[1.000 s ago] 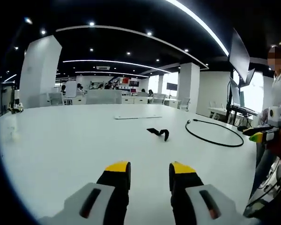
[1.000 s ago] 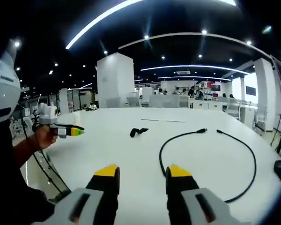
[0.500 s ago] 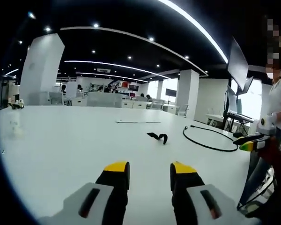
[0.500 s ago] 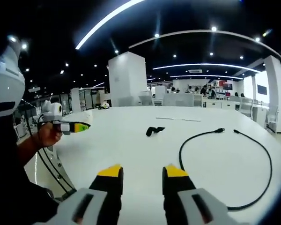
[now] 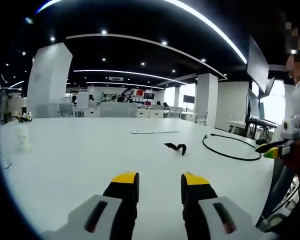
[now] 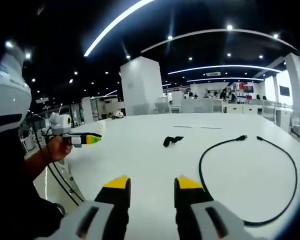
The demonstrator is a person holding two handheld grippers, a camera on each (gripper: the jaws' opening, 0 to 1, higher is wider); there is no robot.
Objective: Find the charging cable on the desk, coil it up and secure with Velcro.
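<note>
A black charging cable (image 6: 250, 176) lies in a wide open loop on the white desk (image 6: 155, 160), ahead and right of my right gripper (image 6: 151, 182), which is open and holds nothing. A small black Velcro strap (image 6: 172, 141) lies farther off near the desk's middle. In the left gripper view the cable (image 5: 230, 147) rests at the far right and the strap (image 5: 176, 147) sits ahead of my open, empty left gripper (image 5: 160, 180). The other gripper (image 5: 277, 148) shows at the right edge, and the left gripper (image 6: 79, 139) shows in a hand at the left of the right gripper view.
A thin flat white strip (image 5: 155, 132) lies on the desk beyond the strap. A small pale object (image 5: 24, 144) stands at the desk's left edge. Monitors on a stand (image 5: 257, 95) rise at the right. A person stands by the desk edge, cords hanging below the hand.
Both views have shifted slightly with the hands. The right gripper view has swung so the cable sits further right. The cable and the strap lie as before.
</note>
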